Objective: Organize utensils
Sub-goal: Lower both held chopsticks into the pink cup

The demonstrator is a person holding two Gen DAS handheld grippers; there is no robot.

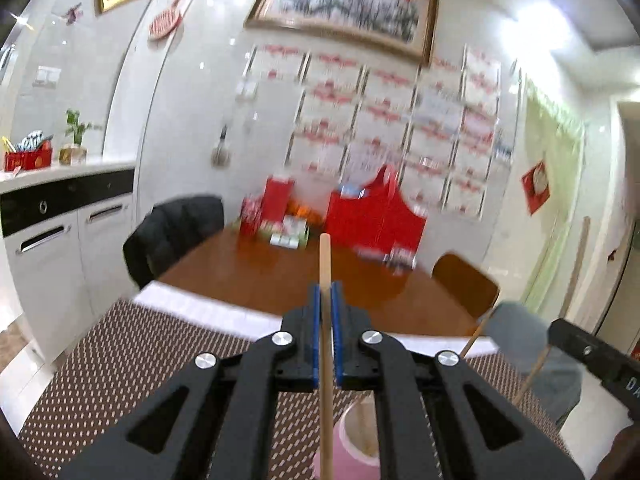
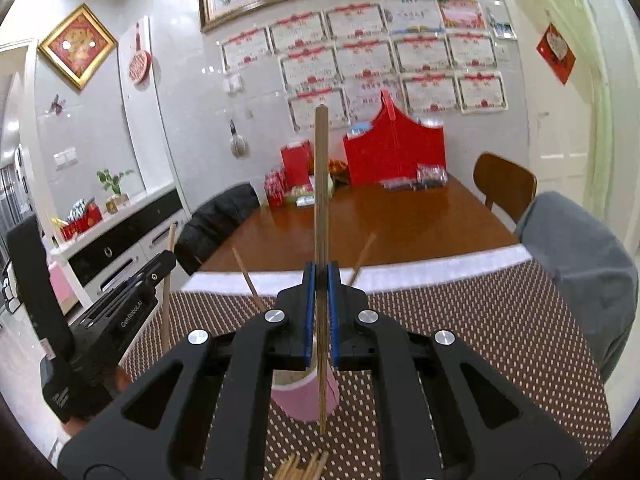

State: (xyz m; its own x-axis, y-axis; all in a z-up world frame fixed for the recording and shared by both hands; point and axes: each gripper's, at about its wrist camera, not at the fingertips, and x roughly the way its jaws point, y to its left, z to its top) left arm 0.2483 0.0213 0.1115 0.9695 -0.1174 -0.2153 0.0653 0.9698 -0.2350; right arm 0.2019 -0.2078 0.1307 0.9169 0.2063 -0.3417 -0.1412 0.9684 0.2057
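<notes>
My left gripper is shut on a light wooden chopstick held upright above a pink cup on the woven placemat. My right gripper is shut on a darker wooden chopstick, also upright, its lower tip beside the pink cup. Several chopsticks stand leaning in the cup. A bundle of loose chopsticks lies on the placemat below my right gripper. The left gripper body shows at the left of the right wrist view.
The brown wooden table carries a red bag, red boxes and packets at the far wall. A black-draped chair stands left, a wooden chair right. A grey cloth lies at the right edge.
</notes>
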